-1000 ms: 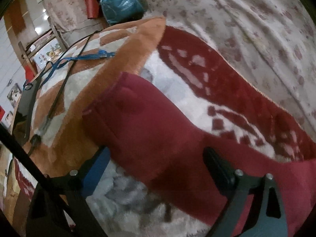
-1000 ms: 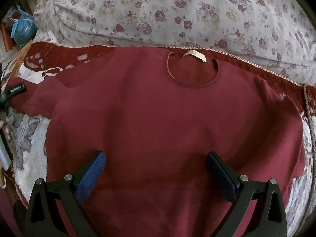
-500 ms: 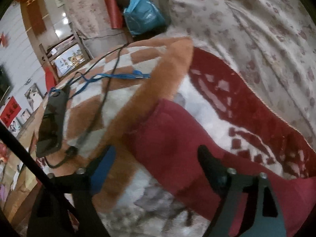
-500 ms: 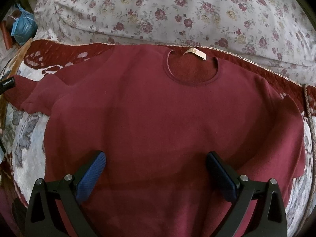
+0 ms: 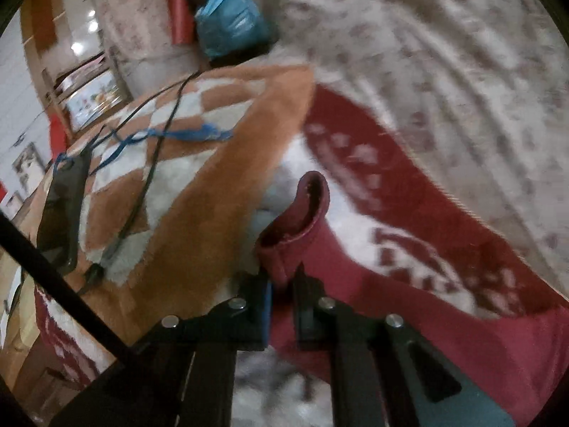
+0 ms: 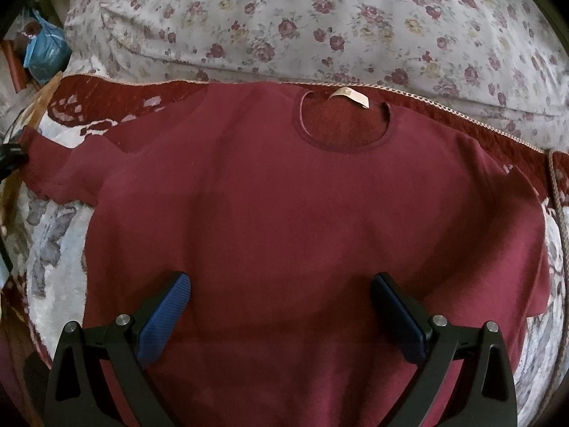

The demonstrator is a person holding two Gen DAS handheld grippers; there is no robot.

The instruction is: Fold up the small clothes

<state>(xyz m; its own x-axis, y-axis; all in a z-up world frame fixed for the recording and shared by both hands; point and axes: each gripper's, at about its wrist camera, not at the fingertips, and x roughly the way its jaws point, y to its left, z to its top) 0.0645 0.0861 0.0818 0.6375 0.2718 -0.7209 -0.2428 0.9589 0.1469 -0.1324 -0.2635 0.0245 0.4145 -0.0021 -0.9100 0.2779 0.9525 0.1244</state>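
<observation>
A dark red sweatshirt [image 6: 284, 213] lies spread flat on the bed, its round neck and cream label [image 6: 348, 96] at the far side. Its left sleeve [image 6: 53, 163] reaches out to the left edge. In the left wrist view my left gripper [image 5: 282, 284] is shut on that sleeve's cuff [image 5: 302, 213], which stands up bunched between the pads with its opening showing. My right gripper [image 6: 281, 316] hangs open above the lower middle of the sweatshirt, with nothing between its fingers.
Under the sweatshirt lies a red and white patterned blanket [image 5: 409, 213]. A flowered quilt [image 6: 320, 17] lies beyond it. To the left an orange and white checked blanket [image 5: 185, 185] carries a black device [image 5: 60, 213], a black cable and a blue cord [image 5: 170, 135]. A blue bag [image 5: 231, 25] stands at the back.
My left gripper's jaws have shut on the sleeve cuff and lifted it a little, so the cuff now stands bunched. The right gripper has stayed in place.
</observation>
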